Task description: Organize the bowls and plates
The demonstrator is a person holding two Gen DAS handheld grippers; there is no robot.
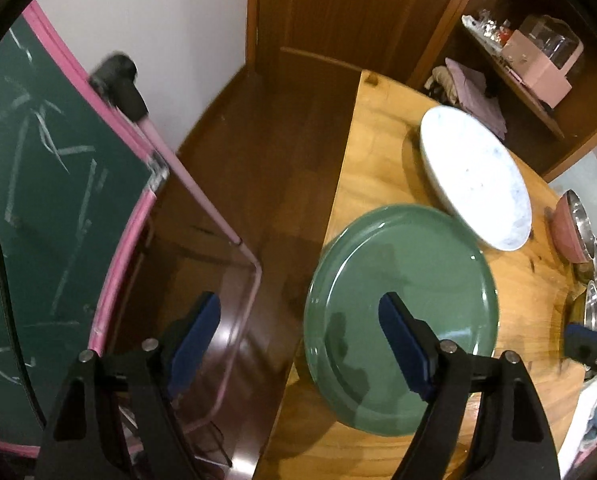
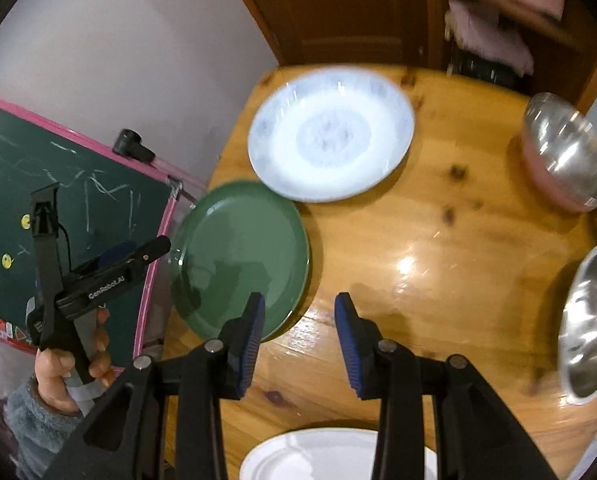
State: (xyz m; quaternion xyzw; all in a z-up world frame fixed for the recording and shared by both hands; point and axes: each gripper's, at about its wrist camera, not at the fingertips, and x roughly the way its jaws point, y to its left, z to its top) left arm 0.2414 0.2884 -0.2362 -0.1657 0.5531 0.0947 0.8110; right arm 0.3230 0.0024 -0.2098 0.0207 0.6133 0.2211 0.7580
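Green plate (image 2: 240,258): on wooden table (image 2: 418,240) — white plate (image 2: 330,136) at its 1 o'clock.
Left gripper (image 1: 298,328): jaws apart.
Right gripper (image 2: 300,320): jaws apart — empty.

Ahead and to the left of the right gripper (image 2: 300,334) a flat plate (image 2: 240,258) lies on the table (image 2: 438,248), overhanging its left edge. Beyond it sits a wider plate (image 2: 330,136), overlapping its far rim. Bowls (image 2: 562,152) stand far right; another plate (image 2: 338,456) lies beneath the gripper.
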